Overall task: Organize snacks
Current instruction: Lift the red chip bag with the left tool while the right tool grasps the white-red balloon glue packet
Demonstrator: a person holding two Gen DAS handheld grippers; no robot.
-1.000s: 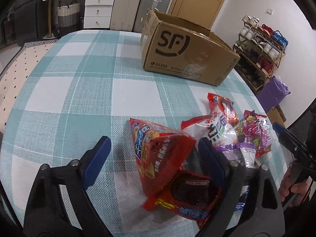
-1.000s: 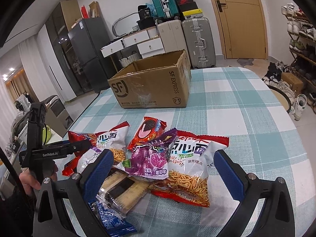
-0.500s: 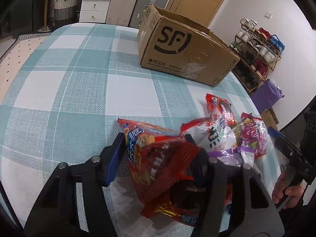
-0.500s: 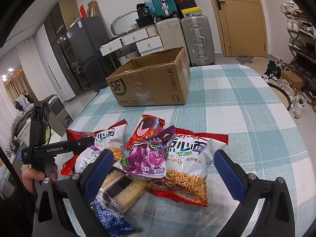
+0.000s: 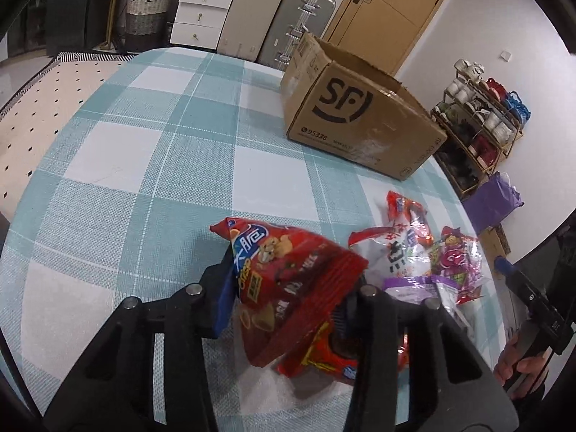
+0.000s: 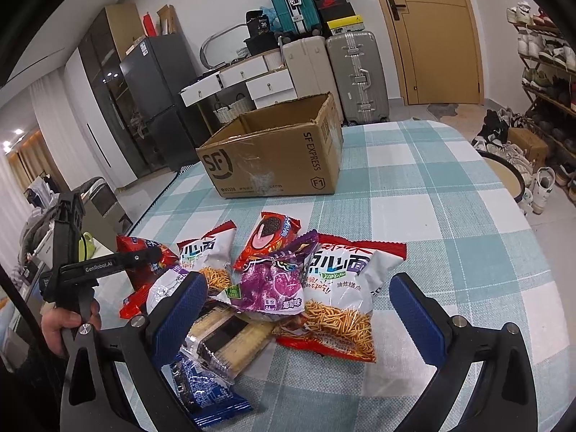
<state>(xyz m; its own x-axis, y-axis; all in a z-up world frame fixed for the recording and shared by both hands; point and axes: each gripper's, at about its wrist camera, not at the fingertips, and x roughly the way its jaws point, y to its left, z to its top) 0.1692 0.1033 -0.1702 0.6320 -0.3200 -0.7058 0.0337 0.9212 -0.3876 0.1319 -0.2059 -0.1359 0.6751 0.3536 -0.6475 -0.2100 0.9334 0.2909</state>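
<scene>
Left gripper (image 5: 288, 284) is clamped on a red snack bag (image 5: 288, 280), pads squeezing its sides; the bag sticks up tilted between them, its lower end over a red cookie pack (image 5: 324, 356) lying flat on the table. Right gripper (image 6: 298, 309) is spread wide, holding nothing, hovering over the snack pile, pointing down at a slant. Between its fingers in the right wrist view: a purple bag (image 6: 277, 280) on top of a white-and-red noodle bag (image 6: 342, 288), a clear cracker pack (image 6: 226, 338) by the left pad, and a blue wrapper (image 6: 205, 396) nearest the camera. A red ice-cream pack (image 6: 268, 239) and a second noodle bag (image 6: 208, 255) lie just behind. An open cardboard box (image 6: 273, 158) sits well beyond the pile on the checked tablecloth (image 6: 450, 216). A hand (image 6: 59, 324) grips the left gripper's handle.
</scene>
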